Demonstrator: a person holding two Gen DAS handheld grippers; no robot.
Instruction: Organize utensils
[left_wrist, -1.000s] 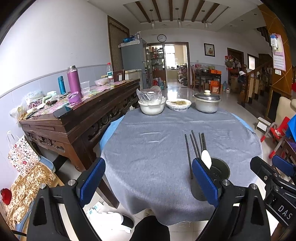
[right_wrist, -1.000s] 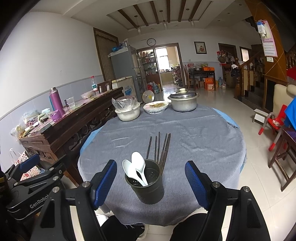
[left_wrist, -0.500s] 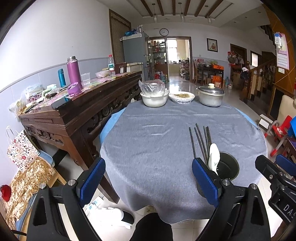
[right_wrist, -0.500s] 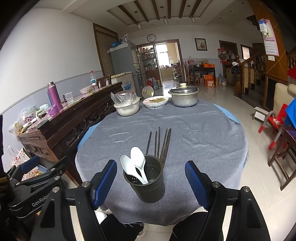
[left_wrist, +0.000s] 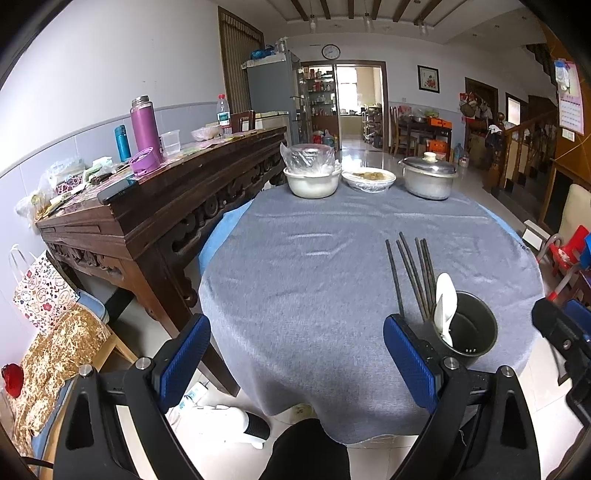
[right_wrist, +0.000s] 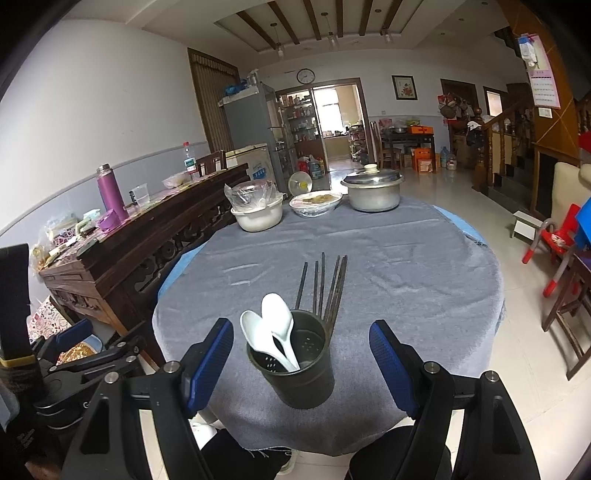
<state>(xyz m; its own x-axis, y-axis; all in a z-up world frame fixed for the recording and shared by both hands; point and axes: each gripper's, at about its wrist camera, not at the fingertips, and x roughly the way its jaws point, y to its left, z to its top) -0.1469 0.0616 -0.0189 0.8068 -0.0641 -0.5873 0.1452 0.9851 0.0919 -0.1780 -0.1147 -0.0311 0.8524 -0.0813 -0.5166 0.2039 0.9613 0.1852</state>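
**Utensil holder sitting at the near edge of the round table**

A round table (right_wrist: 406, 266) under a grey cloth is filling the room's middle, a carved wooden sideboard (right_wrist: 147, 236) standing along its left edge. At the table's near edge a dark perforated holder (right_wrist: 295, 369) is standing upright, carrying two white spoons (right_wrist: 273, 328); dark chopsticks (right_wrist: 325, 288) are lying flat just behind it. The right gripper (right_wrist: 301, 354) is hovering with jaws apart around the holder, not touching it. The left gripper (left_wrist: 295, 354) is gaping wide, empty.

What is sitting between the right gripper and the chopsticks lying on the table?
The dark utensil holder with two white spoons stands directly between the open right gripper and the chopsticks, which lie just behind it on the grey tablecloth.
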